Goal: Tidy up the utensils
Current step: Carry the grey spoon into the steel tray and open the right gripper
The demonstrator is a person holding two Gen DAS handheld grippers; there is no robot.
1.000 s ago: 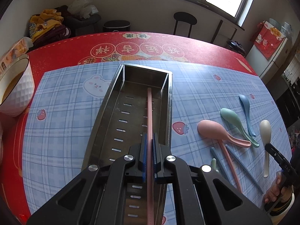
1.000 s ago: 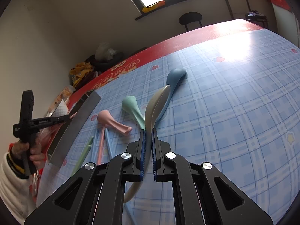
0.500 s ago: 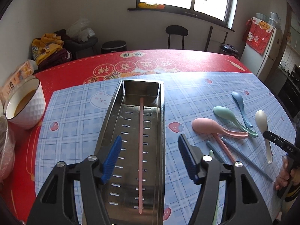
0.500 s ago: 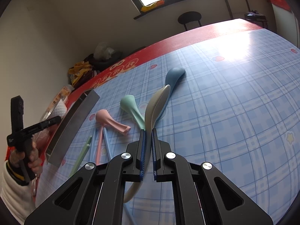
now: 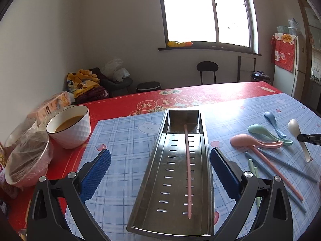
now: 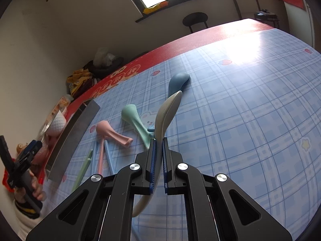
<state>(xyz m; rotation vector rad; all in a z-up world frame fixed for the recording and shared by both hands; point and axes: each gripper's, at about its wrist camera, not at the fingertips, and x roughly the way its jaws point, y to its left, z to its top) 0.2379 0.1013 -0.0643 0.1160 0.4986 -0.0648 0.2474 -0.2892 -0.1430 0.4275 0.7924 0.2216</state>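
Note:
A long perforated steel tray [image 5: 202,132] lies on the blue checked cloth with one pink chopstick [image 5: 188,172] flat inside it. My left gripper [image 5: 159,151] hovers over the tray's near half, its jaws opening wide, nothing pressed between the pads. To the right lie a pink spoon [image 5: 246,141], a green spoon [image 5: 260,129], a blue spoon [image 5: 270,118] and loose pink, blue and green chopsticks [image 5: 276,170]. My right gripper [image 6: 157,140] is shut on the handle of a cream spoon [image 6: 166,112], whose bowl points away over the blue spoon [image 6: 177,82].
A white bowl of brown liquid [image 5: 68,128] and film-covered bowls [image 5: 28,160] crowd the red cloth left of the tray, with a carton [image 5: 54,106] behind. A black chair [image 5: 207,68] stands past the far edge. A hand [image 6: 36,186] holds the left gripper's grip.
The left gripper went from shut on the pink chopstick to wide open; the chopstick now lies loose in the tray. That gripper drew back and tilted up. The right gripper stayed put.

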